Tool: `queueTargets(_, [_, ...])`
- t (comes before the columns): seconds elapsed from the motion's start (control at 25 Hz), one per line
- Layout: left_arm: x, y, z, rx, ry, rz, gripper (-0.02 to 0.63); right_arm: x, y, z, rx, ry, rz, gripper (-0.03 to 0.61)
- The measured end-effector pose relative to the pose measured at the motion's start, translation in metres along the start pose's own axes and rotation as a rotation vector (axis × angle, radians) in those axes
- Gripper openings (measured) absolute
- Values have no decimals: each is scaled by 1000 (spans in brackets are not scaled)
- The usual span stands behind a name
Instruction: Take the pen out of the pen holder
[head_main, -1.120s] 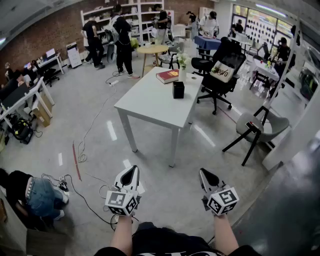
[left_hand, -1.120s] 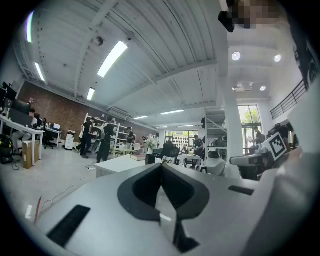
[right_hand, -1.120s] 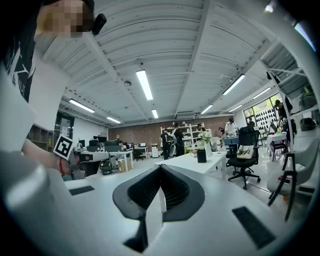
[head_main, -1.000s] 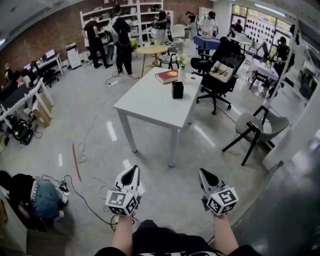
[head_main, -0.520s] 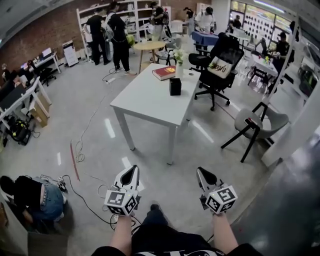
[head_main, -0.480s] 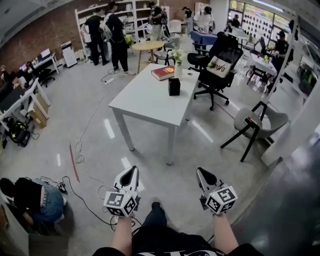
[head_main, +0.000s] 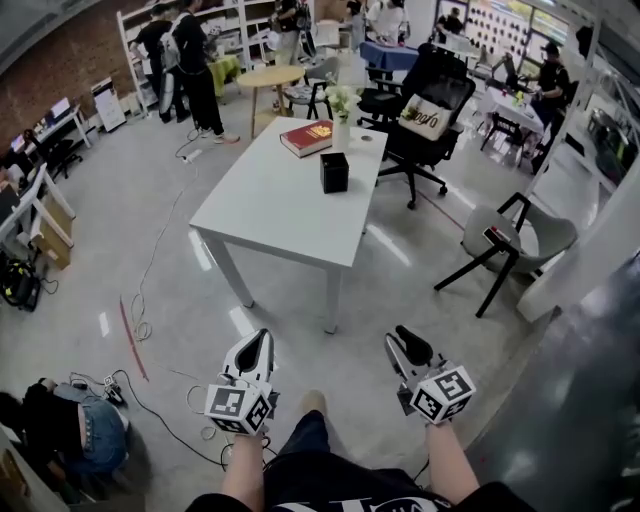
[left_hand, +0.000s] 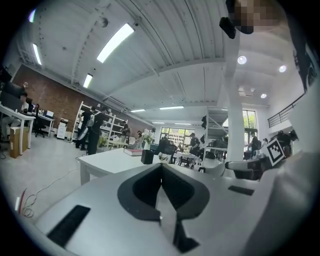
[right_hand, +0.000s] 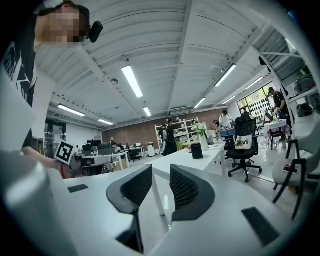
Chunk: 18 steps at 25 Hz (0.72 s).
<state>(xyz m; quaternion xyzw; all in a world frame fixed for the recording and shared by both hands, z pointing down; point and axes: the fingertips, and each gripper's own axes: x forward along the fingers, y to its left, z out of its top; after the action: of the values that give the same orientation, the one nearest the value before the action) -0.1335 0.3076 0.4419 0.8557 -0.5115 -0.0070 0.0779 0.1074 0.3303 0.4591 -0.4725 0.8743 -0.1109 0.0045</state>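
Though far ahead of L tongs (head_main: 261, 339), opening empty R tongs (head_main: 401, 341): pen holder (head_main: 334, 172).

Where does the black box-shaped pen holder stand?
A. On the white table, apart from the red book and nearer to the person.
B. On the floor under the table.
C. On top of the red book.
A: the head view shows the black box-shaped pen holder on the white rectangular table, apart from the red hardcover book and nearer to the camera.
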Motion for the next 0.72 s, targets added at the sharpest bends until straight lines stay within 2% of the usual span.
queueTargets(0.36, [86, 51, 8, -18, 42, -72, -12, 84, -33, 15, 37, 26, -32, 121])
queueTargets(0.72, [158, 104, 17, -35, 31, -109, -12, 151, -61, 31, 23, 9, -73, 130])
